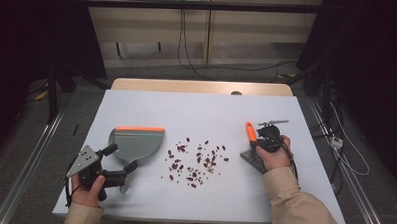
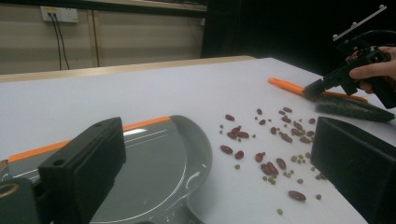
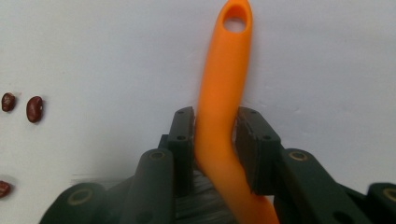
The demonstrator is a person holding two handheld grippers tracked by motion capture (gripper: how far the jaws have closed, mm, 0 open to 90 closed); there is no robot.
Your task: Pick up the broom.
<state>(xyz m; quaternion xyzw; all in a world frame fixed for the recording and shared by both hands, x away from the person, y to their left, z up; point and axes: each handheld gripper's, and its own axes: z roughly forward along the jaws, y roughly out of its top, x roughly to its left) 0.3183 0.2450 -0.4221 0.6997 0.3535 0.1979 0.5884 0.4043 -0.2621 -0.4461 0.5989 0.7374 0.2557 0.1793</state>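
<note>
A brush with an orange handle (image 1: 250, 131) and dark bristles (image 1: 252, 161) lies at the table's right. My right gripper (image 1: 258, 138) is shut on that handle; in the right gripper view both pads (image 3: 184, 135) press the orange handle (image 3: 224, 79) from either side. Red beans and small seeds (image 1: 197, 162) lie scattered at the table's middle. Left of them rests a grey dustpan (image 1: 135, 142) with an orange lip. My left gripper (image 1: 121, 157) stands open at the pan's near end, its jaws wide apart to either side of the dustpan (image 2: 154, 163), touching nothing.
The white table top (image 1: 196, 109) has a bare wooden strip along its far edge. Cables hang down the wall behind and lie on the floor at the right. From the left gripper view, the brush (image 2: 348, 108) and the beans (image 2: 266, 149) lie to the right.
</note>
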